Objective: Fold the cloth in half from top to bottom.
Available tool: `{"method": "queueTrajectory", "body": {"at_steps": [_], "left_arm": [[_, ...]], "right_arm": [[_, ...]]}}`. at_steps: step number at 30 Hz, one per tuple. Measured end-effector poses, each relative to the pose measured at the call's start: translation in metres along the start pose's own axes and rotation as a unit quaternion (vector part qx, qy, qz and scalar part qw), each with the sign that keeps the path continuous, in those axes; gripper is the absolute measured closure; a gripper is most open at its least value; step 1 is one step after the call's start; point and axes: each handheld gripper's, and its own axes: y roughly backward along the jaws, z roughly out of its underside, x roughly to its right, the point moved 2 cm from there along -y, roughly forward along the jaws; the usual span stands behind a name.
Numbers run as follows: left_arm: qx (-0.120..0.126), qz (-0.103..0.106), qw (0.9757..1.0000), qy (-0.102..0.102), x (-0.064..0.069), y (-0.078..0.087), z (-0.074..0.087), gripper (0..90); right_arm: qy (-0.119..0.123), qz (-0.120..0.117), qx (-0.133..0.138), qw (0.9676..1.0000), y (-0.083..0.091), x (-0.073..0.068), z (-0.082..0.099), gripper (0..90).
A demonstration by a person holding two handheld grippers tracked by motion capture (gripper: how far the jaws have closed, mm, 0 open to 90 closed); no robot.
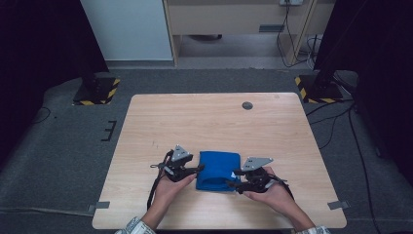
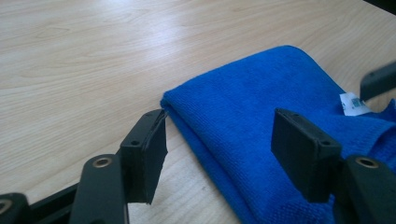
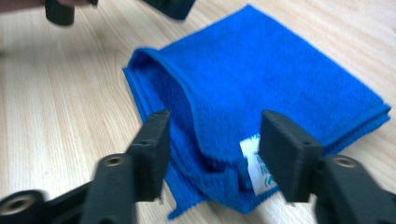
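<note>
A blue folded cloth (image 1: 217,168) lies on the wooden table (image 1: 209,122) near its front edge. My left gripper (image 1: 197,169) stands open at the cloth's left side; in the left gripper view its jaws (image 2: 224,156) straddle the folded edge of the cloth (image 2: 261,107). My right gripper (image 1: 234,178) is open at the cloth's near right corner. In the right gripper view the gripper (image 3: 212,149) spans loose layers of the cloth (image 3: 261,65) next to a white label (image 3: 252,163). The label (image 2: 352,103) also shows in the left gripper view.
A small round grommet (image 1: 247,105) sits in the table's far part. Grey tape pieces (image 1: 102,204) mark the front corners. Two stands with yellow-black striped bases (image 1: 97,90) are on the floor beyond the table, and cables (image 1: 336,117) run at the right.
</note>
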Motion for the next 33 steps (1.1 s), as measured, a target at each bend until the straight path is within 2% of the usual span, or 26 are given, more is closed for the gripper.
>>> {"method": "queueTrajectory", "body": {"at_steps": [4,7,10,12,15,17,20,24,27,33], "left_arm": [[-0.001,0.005,1.0,-0.003,0.004,-0.002,0.002,33.3],[-0.005,0.006,0.9999,-0.014,0.008,-0.004,0.003,32.1],[-0.011,0.003,0.9996,-0.028,0.01,-0.005,0.005,31.2],[-0.015,0.003,0.9994,-0.03,0.01,-0.006,0.006,30.6],[-0.023,0.0,0.9992,-0.032,0.011,-0.007,0.008,30.3],[-0.029,0.0,0.9989,-0.038,0.013,-0.006,0.01,29.6],[-0.039,-0.01,0.9971,-0.064,0.017,-0.002,0.016,28.5],[-0.045,-0.012,0.9964,-0.071,0.017,0.0,0.019,26.3],[-0.032,-0.012,0.9979,-0.054,0.014,0.001,0.016,22.6],[-0.018,-0.024,0.9993,-0.022,0.006,0.0,0.013,14.6]], "right_arm": [[-0.005,0.014,0.022,0.9997,0.002,0.0,-0.006,32.5],[-0.02,0.038,0.046,0.998,0.004,0.007,-0.012,30.1],[-0.035,0.067,0.054,0.9957,0.004,0.016,-0.015,29.3],[-0.037,0.077,0.046,0.9952,0.0,0.019,-0.014,28.1],[-0.029,0.078,0.025,0.9963,-0.007,0.017,-0.01,27.0],[-0.013,0.074,0.011,0.9971,-0.009,0.013,-0.007,26.5],[0.007,0.072,-0.002,0.9974,-0.011,0.008,-0.004,25.2],[0.03,0.073,-0.025,0.9965,-0.017,0.004,0.0,22.8],[0.031,0.07,-0.03,0.9966,-0.02,0.003,0.001,18.8],[0.004,0.079,-0.008,0.9968,-0.017,0.009,-0.005,13.0]]}}
